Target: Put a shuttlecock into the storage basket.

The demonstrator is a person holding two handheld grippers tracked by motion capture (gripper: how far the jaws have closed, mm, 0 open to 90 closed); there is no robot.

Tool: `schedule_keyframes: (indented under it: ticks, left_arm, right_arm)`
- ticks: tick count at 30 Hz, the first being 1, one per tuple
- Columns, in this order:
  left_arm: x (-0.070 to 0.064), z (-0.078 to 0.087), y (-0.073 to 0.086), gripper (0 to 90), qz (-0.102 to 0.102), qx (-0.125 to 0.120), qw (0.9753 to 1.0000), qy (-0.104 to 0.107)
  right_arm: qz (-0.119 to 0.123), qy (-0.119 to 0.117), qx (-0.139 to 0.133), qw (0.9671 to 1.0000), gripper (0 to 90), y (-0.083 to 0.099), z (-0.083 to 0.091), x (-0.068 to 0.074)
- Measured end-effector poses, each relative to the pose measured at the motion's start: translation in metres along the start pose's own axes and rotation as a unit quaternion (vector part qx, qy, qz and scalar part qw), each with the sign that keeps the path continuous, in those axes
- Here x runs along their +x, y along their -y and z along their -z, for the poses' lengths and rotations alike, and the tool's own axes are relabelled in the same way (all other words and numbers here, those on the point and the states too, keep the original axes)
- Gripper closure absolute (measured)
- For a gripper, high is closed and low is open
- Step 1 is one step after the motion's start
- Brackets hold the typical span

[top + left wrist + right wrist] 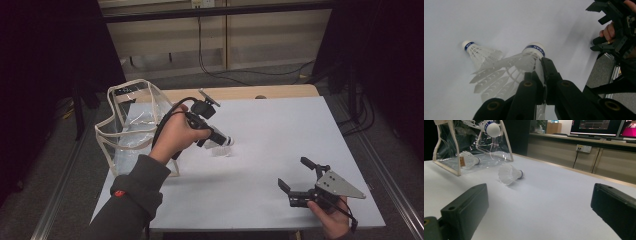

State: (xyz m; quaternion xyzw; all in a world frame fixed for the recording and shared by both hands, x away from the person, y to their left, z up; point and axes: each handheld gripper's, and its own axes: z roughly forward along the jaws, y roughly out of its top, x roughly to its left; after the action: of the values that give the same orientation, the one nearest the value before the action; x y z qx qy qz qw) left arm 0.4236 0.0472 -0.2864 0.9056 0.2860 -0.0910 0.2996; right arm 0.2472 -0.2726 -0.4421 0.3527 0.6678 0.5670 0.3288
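A: Your left tool [220, 140] is clamped on a shuttlecock [524, 62]. In the left gripper view the jaws pinch the edge of its feather skirt, and the white cork with the blue band points away from you.

B: Is it off the bench [280, 125]?

A: It is. In the right gripper view you see its cork up high, in front of the clear bag [131, 120], with nothing under it. In the high view your left hand [176, 134] holds the tool over the left half of the bench, just to the right of the bag.

B: What about the second shuttlecock [509, 174]?

A: It lies on its side on the white bench, just beneath the lifted one, cork pointing away from the bag. In the left gripper view it sits close behind the held one, apart from it.

B: And the bag?

A: It stands at the left edge of the bench, toward the far corner, mouth open, cream trim along its rim. In the right gripper view a third shuttlecock [469, 159] lies inside it, on the bottom.

B: Your right tool [299, 176]?

A: Its jaws are spread wide, nothing between them. Your right hand [334, 220] holds it low near the front right corner of the bench, well apart from the shuttlecocks.
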Motion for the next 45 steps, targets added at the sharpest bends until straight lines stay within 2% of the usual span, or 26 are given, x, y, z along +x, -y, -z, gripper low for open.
schedule_keyframes:
  ticks: [1,2,14,19,28,30,32,34,35,45]
  left_arm:
    - [0.001,0.001,0.000,89.4,-0.001,-0.001,1.0000,-0.001]
    - [0.000,0.002,0.000,89.4,0.007,-0.009,0.9999,-0.003]
    - [0.003,0.023,-0.004,89.4,0.005,-0.009,0.9999,-0.011]
    - [0.004,0.028,-0.006,89.4,0.014,-0.010,0.9997,-0.016]
    - [0.006,0.036,-0.008,89.4,0.017,-0.011,0.9997,-0.015]
    - [0.006,0.038,-0.009,89.4,0.017,-0.010,0.9996,-0.021]
    - [0.006,0.041,-0.009,89.4,0.016,-0.012,0.9995,-0.023]
    - [0.006,0.043,-0.009,89.4,0.023,-0.016,0.9993,-0.023]
    - [0.007,0.045,-0.010,89.4,0.018,-0.011,0.9995,-0.023]
    - [0.011,0.056,-0.011,89.4,0.024,-0.017,0.9992,-0.029]
  right_arm:
    - [0.000,0.000,0.000,1.0000,1.6,0.000,0.000,0.000]
    - [0.001,0.000,0.000,1.0000,1.6,0.000,0.000,0.000]
    - [0.000,0.000,0.000,1.0000,1.6,0.000,0.000,0.000]
    - [0.000,0.001,0.000,1.0000,1.6,-0.001,0.000,0.000]
    - [-0.001,0.002,-0.001,1.0000,1.6,-0.001,0.001,0.000]
    - [-0.002,0.002,-0.002,1.0000,1.6,-0.001,0.001,0.000]
    - [0.000,0.002,-0.002,1.0000,1.6,-0.001,0.001,0.000]
    - [0.000,0.001,0.000,1.0000,1.6,-0.001,0.001,0.000]
    - [0.000,0.002,-0.001,1.0000,1.6,-0.001,0.001,0.000]
    - [-0.001,0.002,-0.001,1.0000,1.6,-0.001,0.001,0.000]
